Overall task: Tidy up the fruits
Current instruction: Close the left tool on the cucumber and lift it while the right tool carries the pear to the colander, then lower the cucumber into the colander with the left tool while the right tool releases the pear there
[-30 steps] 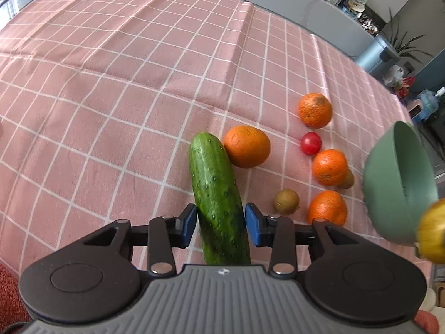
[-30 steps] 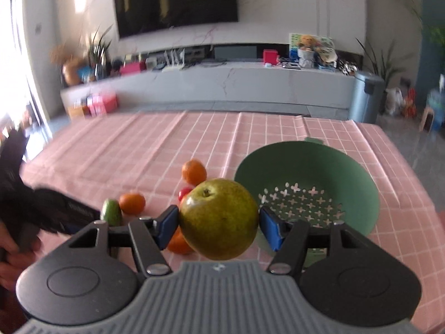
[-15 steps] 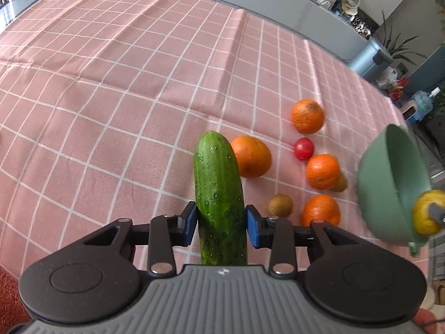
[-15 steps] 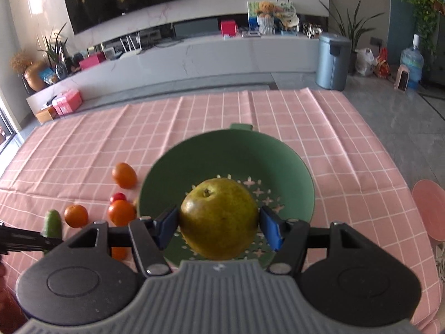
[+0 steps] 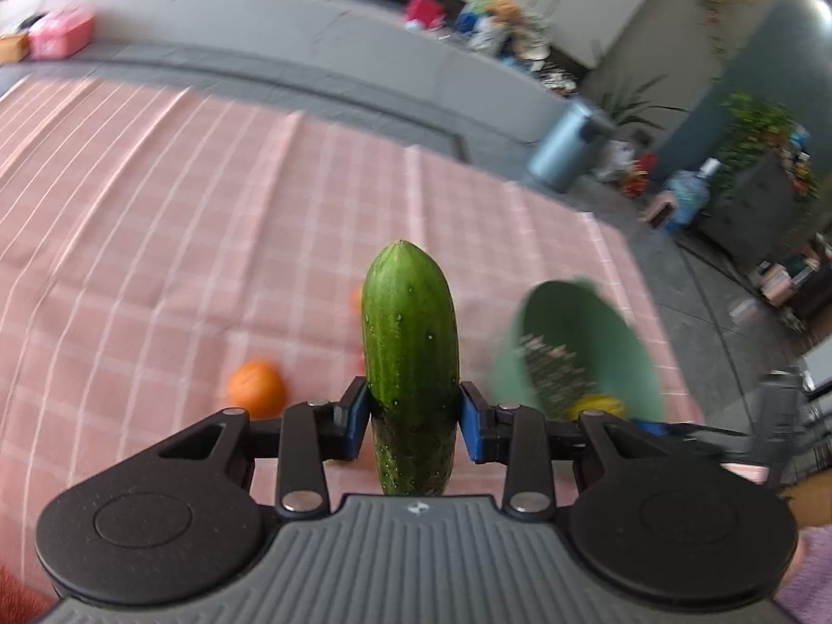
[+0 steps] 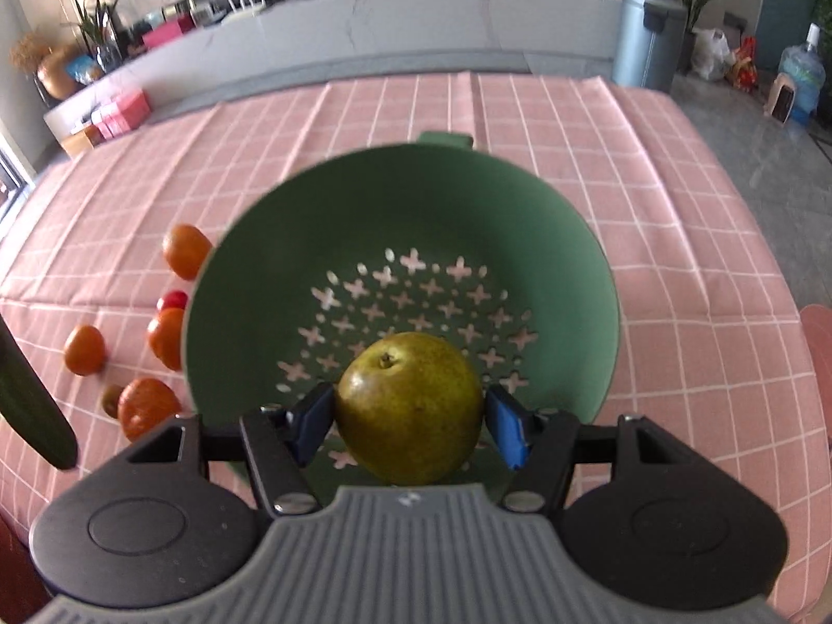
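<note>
While clamped crosswise in the left gripper (image 5: 414, 418) jaws, long bumpy green cucumber (image 5: 410, 359) points straight ahead, off the bench (image 5: 156, 208). Right gripper (image 6: 411, 424) jaws pinching round yellow-green pear (image 6: 409, 408), stem up, over perforated green plastic colander (image 6: 405, 239).

The left gripper (image 5: 414, 416) points forward and down. Its two blue pads press on both sides of a cucumber (image 5: 410, 343), which sticks up between them and is off the table. The two black arms of the gripper bend in toward the middle.

The right gripper (image 6: 411, 424) points more steeply down. Its blue pads are set wider apart and hold a pear (image 6: 409, 408) between them, one pad on each side. From the left camera, the right gripper shows as a blurry dark shape at the right edge, with a bit of the person's arm (image 5: 806, 499) beside it.
</note>
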{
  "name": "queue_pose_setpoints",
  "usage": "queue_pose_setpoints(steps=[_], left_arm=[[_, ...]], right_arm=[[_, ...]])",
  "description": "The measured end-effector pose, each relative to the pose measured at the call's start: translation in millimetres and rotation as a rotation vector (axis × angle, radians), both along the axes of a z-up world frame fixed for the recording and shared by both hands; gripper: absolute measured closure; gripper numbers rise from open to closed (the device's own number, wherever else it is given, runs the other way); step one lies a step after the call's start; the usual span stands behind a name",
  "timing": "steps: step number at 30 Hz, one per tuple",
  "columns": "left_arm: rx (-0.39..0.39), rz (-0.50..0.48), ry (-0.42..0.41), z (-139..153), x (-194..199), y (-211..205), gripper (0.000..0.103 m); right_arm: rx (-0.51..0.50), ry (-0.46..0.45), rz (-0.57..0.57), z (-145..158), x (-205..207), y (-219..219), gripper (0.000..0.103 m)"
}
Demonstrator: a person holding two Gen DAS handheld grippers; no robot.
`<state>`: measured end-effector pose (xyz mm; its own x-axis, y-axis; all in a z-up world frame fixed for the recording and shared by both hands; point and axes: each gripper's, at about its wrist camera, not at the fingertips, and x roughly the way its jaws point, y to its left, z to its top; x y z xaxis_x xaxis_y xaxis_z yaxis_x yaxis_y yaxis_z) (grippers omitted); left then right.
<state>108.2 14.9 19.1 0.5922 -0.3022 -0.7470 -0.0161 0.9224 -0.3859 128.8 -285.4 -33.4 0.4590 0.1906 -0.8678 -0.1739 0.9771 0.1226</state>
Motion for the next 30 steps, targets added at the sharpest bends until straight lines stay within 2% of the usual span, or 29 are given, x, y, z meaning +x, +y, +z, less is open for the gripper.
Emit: queue_pose_setpoints(steps=[6, 13, 18, 22, 28, 30], left_arm=[[-0.005, -0.125, -0.061, 21, 29, -46, 0.063], [0.044, -0.273, -0.04, 5, 62, -101, 0.063], [0.09, -0.326, -0.053, -6, 76, -126, 0.063], [0.057, -0.345, -0.008, -24, 90, -138, 0.063], [0.112, -0.369, 0.016, -42, 92, -151, 0.063], [0.12, -0.37, 0.031, -47, 92, -151, 0.063]], right_arm=[[-0.068, 0.053, 0.066, -3, 14, 8, 0.042], [-0.095, 0.077, 0.151, -9, 17, 11, 0.042], [-0.092, 0.076, 0.176, -9, 16, 8, 0.042], [-0.072, 0.064, 0.189, -3, 15, 5, 0.041], [-0.064, 0.094, 0.219, -9, 15, 8, 0.041], [-0.075, 0.092, 0.231, -10, 12, 9, 0.037]])
